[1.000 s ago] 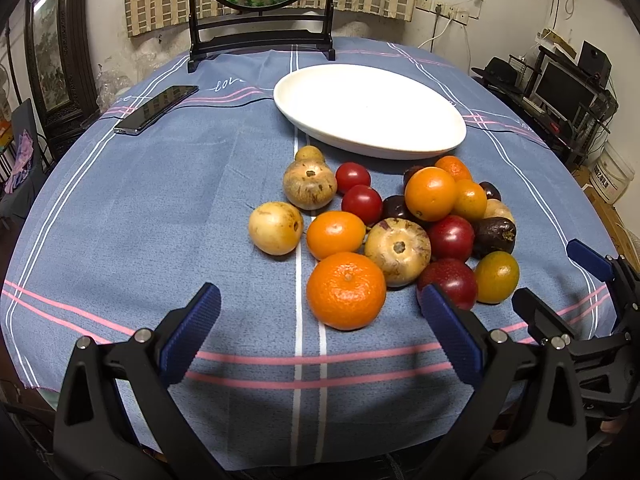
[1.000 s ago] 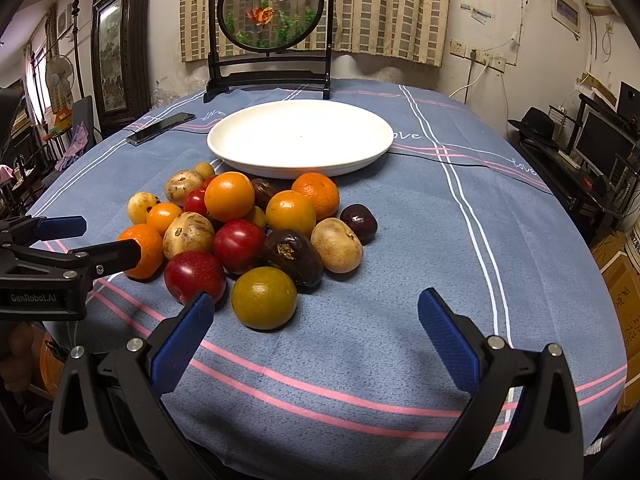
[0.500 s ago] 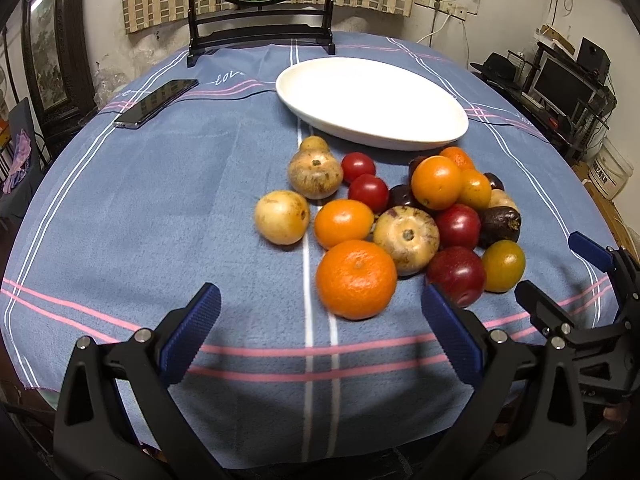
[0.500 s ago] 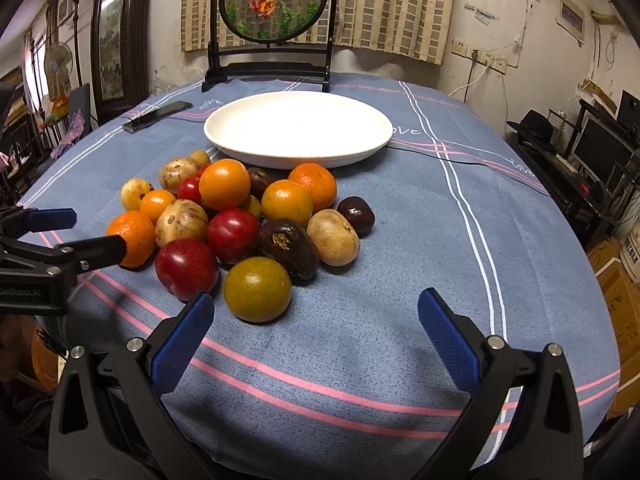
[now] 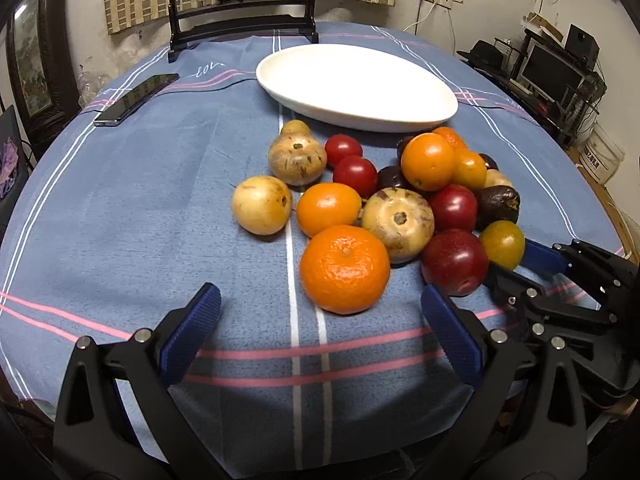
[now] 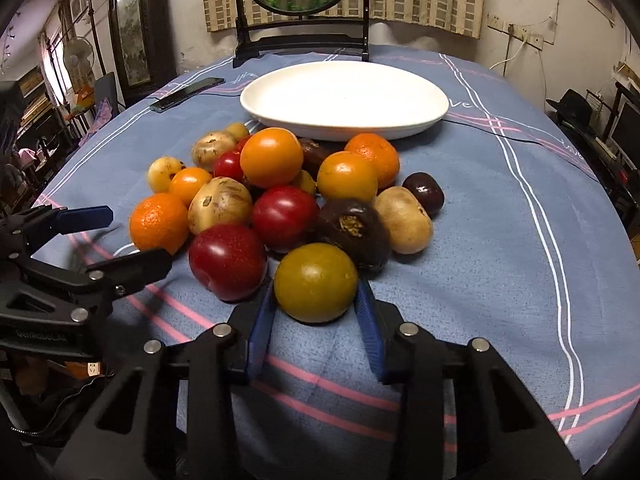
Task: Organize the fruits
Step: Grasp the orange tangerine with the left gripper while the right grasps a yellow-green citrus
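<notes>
A heap of several fruits lies on the blue tablecloth in front of an empty white plate (image 5: pixel 356 84) (image 6: pixel 344 98). My right gripper (image 6: pixel 316 308) has closed its blue pads around the yellow-green fruit (image 6: pixel 315 282) at the heap's near edge; the fruit rests on the cloth. It also shows in the left wrist view (image 5: pixel 502 244) with the right gripper (image 5: pixel 516 264) around it. My left gripper (image 5: pixel 320 320) is open and empty, just short of the big orange (image 5: pixel 345 269); in the right wrist view it (image 6: pixel 120 236) sits left of that orange (image 6: pixel 159 222).
A black phone (image 5: pixel 136 94) lies at the far left of the table. A dark wooden stand with a round panel (image 6: pixel 300 16) stands behind the plate. Red plums (image 6: pixel 228 261), pale passion fruits (image 5: pixel 398 224) and dark fruits (image 6: pixel 354 232) crowd the heap.
My right gripper has moved forward and closed from wide open onto the yellow-green fruit. My left gripper has come closer to the big orange and stays open.
</notes>
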Available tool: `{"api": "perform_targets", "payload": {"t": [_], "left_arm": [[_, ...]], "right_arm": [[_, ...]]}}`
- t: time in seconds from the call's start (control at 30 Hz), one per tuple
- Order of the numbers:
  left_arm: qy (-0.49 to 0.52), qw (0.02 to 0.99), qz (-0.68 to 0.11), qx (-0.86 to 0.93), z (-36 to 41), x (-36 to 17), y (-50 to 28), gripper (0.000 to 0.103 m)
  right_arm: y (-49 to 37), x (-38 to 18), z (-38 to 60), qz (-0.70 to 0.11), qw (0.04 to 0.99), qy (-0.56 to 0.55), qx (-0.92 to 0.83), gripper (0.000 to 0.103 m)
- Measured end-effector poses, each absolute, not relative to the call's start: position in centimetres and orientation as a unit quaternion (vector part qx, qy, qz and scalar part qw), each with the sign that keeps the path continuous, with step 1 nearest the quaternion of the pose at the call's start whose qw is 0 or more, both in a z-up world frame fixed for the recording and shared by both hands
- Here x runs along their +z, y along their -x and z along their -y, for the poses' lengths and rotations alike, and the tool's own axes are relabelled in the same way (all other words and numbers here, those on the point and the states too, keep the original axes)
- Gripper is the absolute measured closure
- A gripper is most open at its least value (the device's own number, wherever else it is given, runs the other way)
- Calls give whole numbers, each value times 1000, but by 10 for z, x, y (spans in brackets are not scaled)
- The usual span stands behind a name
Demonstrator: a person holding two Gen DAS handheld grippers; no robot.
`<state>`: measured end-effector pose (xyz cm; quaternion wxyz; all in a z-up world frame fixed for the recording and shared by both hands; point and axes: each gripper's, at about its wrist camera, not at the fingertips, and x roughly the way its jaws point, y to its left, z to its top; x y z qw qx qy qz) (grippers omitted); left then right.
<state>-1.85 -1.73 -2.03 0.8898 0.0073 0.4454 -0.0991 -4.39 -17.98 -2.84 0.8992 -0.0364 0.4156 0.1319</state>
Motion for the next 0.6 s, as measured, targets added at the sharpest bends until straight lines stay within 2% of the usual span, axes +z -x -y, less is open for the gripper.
{"api": "perform_targets", "payload": {"t": [0.07, 0.13, 0.2, 0.3, 0.43, 0.6], "left_arm": [[-3, 890, -444, -103, 16, -21, 15, 4], [-4, 889, -444, -109, 17, -23, 11, 13], [4, 884, -450, -124, 17, -25, 8, 39], [8, 882, -450, -139, 19, -28, 5, 57], [13, 877, -453, -160, 19, -26, 4, 57], [21, 885, -422, -195, 15, 6, 4, 57]], "right_arm": [[45, -28, 182, -415, 899, 28, 137, 62], [45, -28, 187, -418, 897, 16, 145, 62], [47, -26, 191, -419, 895, 9, 153, 62], [51, -23, 193, -413, 896, 7, 159, 62], [52, -14, 200, -406, 899, -1, 166, 62], [49, 11, 216, -378, 909, -23, 172, 62]]}}
